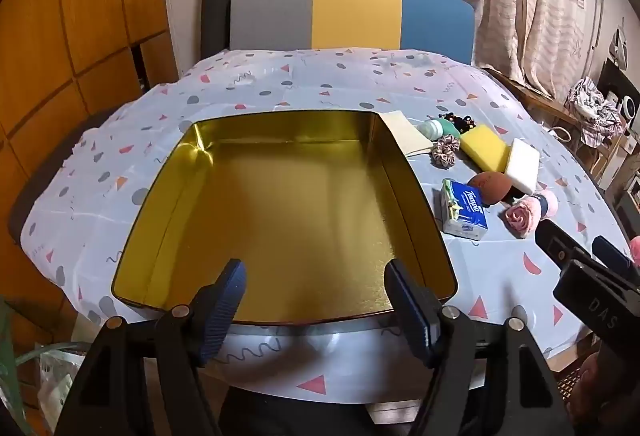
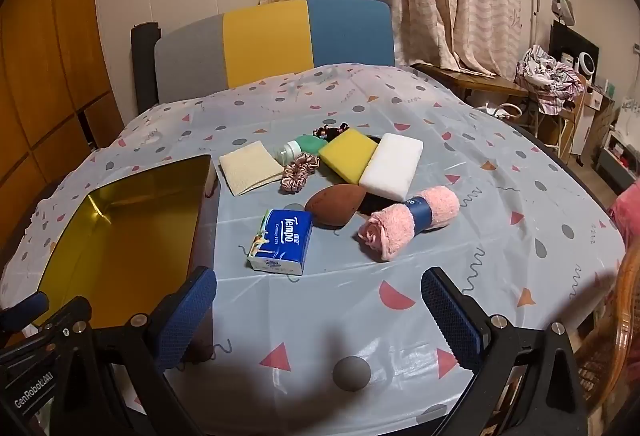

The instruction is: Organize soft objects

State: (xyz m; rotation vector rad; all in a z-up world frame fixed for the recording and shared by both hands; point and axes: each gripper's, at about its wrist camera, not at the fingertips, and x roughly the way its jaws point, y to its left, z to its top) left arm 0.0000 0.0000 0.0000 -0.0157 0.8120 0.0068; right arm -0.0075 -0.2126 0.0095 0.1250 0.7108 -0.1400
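Note:
An empty gold tin [image 1: 280, 212] lies open on the table, seen at the left [image 2: 120, 232] in the right wrist view. My left gripper [image 1: 316, 276] hovers open over its near rim, holding nothing. To the tin's right sit a blue tissue pack [image 2: 282, 240], a brown egg-shaped sponge [image 2: 334, 206], a rolled pink towel [image 2: 404, 222], a yellow sponge [image 2: 348, 154], a white sponge [image 2: 394, 166], a pink scrunchie [image 2: 298, 172] and a cream cloth [image 2: 250, 166]. My right gripper [image 2: 320, 296] stands wide open just short of the tissue pack, empty.
A small green bottle [image 2: 298, 148] and dark hair ties [image 2: 330, 130] lie behind the scrunchie. A patterned cloth covers the table [image 2: 400, 104]. A grey, yellow and blue chair back [image 2: 272, 36] stands at the far edge. Furniture and clothes crowd the right side.

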